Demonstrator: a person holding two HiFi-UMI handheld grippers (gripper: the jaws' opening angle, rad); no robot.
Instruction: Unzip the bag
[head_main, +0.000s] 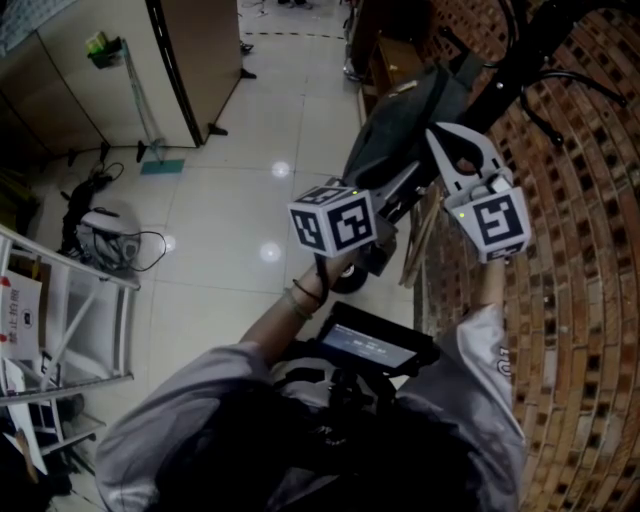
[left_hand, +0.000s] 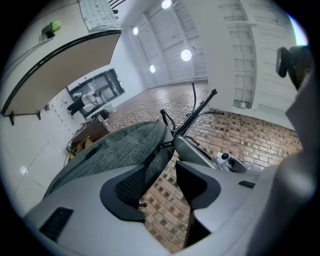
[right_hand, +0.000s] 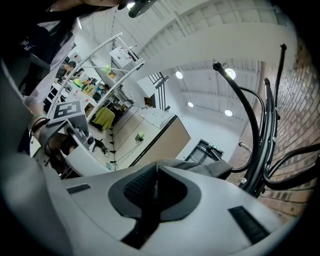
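Bag (head_main: 400, 130) of grey fabric, hung on black rack (head_main: 520, 70) against brick wall (head_main: 585, 320). Left gripper (left_hand: 162, 175): jaws wide apart, holding nothing, only brickwork showing through the gap; one jaw alongside the bag's lower edge, contact not discernible. Right gripper (right_hand: 156, 172): jaws pressed together near the bag's top, grey fabric directly behind the tips; anything thin pinched there too small to tell. Both grippers raised to the bag, near each other.
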